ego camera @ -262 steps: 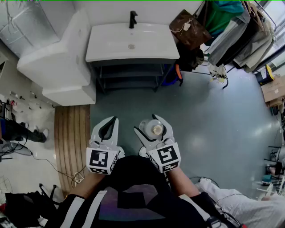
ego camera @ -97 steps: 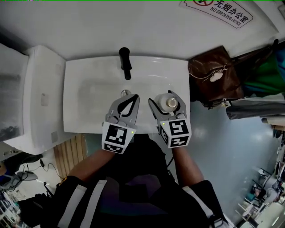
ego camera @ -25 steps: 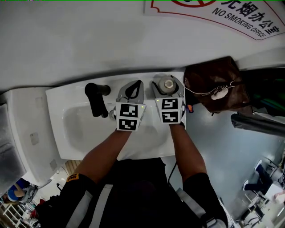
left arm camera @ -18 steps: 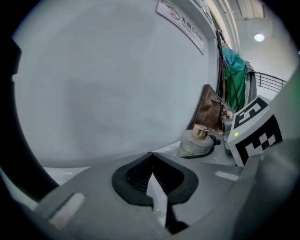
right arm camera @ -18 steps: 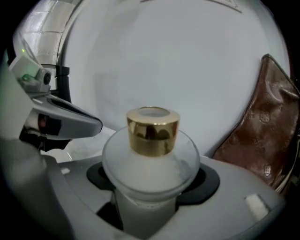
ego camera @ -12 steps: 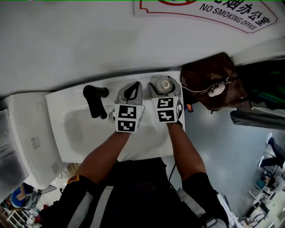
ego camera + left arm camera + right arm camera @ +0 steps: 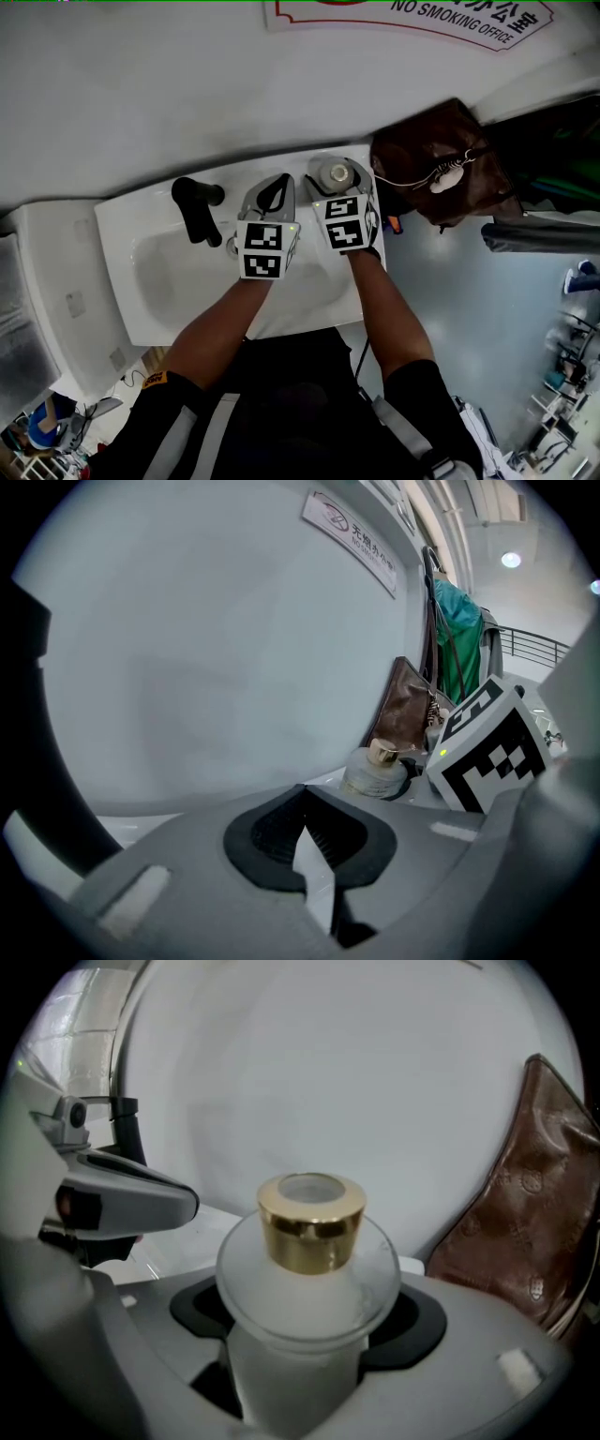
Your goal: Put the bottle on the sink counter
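A frosted white bottle [image 7: 336, 173] with a gold cap [image 7: 310, 1222] stands upright at the back right corner of the white sink counter [image 7: 300, 319], close to the wall. My right gripper [image 7: 337, 166] reaches around it. Its jaws are opening, and dark gaps show between the pads and the bottle's sides [image 7: 309, 1335]. My left gripper [image 7: 280, 182] hovers just left of it over the basin's back edge, shut with nothing in it. In the left gripper view the bottle [image 7: 375, 772] shows to the right, beside the right gripper's marker cube [image 7: 487, 747].
A black faucet [image 7: 192, 211] rises at the sink's back left. A brown leather bag [image 7: 436, 155] hangs right of the sink, close to the bottle. The white wall with a no-smoking sign [image 7: 412, 14] is directly behind. A white toilet [image 7: 42, 300] stands to the left.
Both grippers have shifted slightly left and towards the wall with the bottle. The right jaws have spread a little around the bottle.
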`<state>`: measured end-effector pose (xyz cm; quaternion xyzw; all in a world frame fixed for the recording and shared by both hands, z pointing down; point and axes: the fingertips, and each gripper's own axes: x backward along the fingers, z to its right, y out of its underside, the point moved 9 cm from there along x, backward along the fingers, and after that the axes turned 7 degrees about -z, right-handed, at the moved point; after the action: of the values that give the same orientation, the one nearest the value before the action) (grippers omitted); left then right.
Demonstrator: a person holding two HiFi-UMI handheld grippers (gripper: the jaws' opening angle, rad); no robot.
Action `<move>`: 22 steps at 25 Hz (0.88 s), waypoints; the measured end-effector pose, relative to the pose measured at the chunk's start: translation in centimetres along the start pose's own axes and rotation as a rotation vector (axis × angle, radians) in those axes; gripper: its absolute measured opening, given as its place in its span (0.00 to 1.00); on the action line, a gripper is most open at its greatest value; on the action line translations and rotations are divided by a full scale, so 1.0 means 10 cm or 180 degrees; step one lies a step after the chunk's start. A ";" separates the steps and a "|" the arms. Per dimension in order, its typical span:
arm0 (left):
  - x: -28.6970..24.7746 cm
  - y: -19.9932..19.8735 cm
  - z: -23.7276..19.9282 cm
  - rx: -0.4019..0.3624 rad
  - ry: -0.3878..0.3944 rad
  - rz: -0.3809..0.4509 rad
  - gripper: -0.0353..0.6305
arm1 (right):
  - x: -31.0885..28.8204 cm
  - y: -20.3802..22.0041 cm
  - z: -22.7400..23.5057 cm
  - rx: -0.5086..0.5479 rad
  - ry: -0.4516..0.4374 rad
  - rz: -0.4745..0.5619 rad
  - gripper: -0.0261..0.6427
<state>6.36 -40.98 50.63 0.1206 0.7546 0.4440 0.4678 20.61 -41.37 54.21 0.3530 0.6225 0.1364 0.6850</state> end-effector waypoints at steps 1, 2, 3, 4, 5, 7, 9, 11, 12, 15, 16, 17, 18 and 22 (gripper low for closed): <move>0.02 -0.01 0.01 0.0002 0.0006 0.0014 0.05 | 0.02 0.00 -0.01 -0.0020 -0.0018 -0.0003 0.60; 0.05 -0.02 0.02 0.0007 0.0016 0.0029 0.05 | 0.04 0.01 -0.01 -0.0048 -0.0025 -0.0003 0.62; 0.07 -0.02 0.04 0.0012 0.0027 0.0045 0.05 | 0.07 0.02 -0.01 -0.0080 -0.0021 -0.0002 0.62; 0.10 -0.03 0.05 0.0014 0.0036 0.0060 0.05 | 0.10 0.04 -0.01 -0.0111 -0.0010 0.0003 0.62; 0.12 -0.03 0.06 0.0010 0.0043 0.0075 0.05 | 0.13 0.05 -0.02 -0.0139 0.0003 0.0012 0.62; 0.18 -0.04 0.07 -0.0004 0.0049 0.0096 0.05 | 0.21 0.08 -0.04 -0.0190 0.0024 0.0038 0.63; 0.24 -0.04 0.09 -0.0019 0.0054 0.0116 0.05 | 0.30 0.09 -0.06 -0.0225 0.0058 0.0064 0.63; 0.31 -0.04 0.11 -0.0043 0.0062 0.0141 0.05 | 0.38 0.11 -0.08 -0.0253 0.0103 0.0089 0.63; 0.35 -0.03 0.12 -0.0057 0.0068 0.0152 0.05 | 0.43 0.12 -0.10 -0.0272 0.0124 0.0101 0.63; 0.49 -0.01 0.15 -0.0095 0.0103 0.0188 0.05 | 0.60 0.15 -0.18 -0.0353 0.0158 0.0143 0.61; 0.54 -0.01 0.16 -0.0108 0.0118 0.0210 0.05 | 0.66 0.16 -0.21 -0.0378 0.0176 0.0171 0.61; 0.60 -0.01 0.18 -0.0121 0.0131 0.0234 0.05 | 0.73 0.17 -0.25 -0.0398 0.0202 0.0208 0.59; 0.65 0.00 0.19 -0.0132 0.0143 0.0255 0.05 | 0.81 0.18 -0.29 -0.0414 0.0229 0.0252 0.57; 0.90 0.11 0.23 -0.0175 0.0187 0.0306 0.05 | 1.12 0.24 -0.54 -0.0454 0.0308 0.0452 0.40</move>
<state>3.15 -33.71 45.66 0.1308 0.7488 0.4899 0.4267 18.22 -30.94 47.48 0.3395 0.6170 0.2454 0.6662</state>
